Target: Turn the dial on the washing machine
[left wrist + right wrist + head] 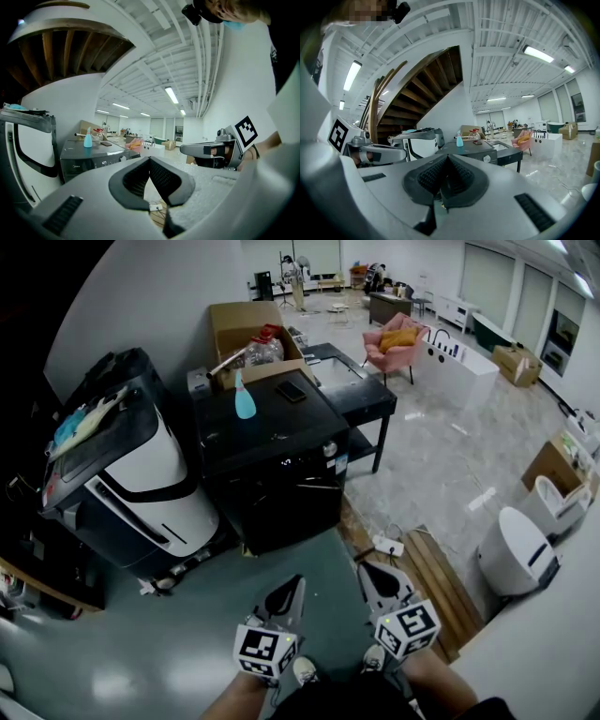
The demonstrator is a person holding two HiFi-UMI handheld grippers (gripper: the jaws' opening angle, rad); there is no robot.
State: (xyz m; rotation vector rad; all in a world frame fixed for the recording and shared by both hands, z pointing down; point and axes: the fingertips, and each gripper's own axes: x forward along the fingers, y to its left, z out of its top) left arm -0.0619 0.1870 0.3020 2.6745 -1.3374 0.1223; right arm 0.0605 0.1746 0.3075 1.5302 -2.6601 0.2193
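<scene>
The person stands back from the black washing machine (272,465), both pairs of tongs held low and side by side in front of them, pointing toward it. The left tongs (298,581) are pinched fully together with nothing between them, and the right tongs (365,569) are closed the same way, also empty. Neither is anywhere near the machine; open grey floor (281,568) lies between.

The dial (330,449) sits on the machine's front panel, near its right end, a small pale knob beside a lit display. On the machine's flat top a light blue spray bottle (244,399) stands upright, with a dark phone (291,390) lying flat well to its right. An open cardboard box (248,338) stands behind them. A black desk (361,395) stands just beside the machine on the right, and a white power strip (387,545) lies on the floor in front of it.
</scene>
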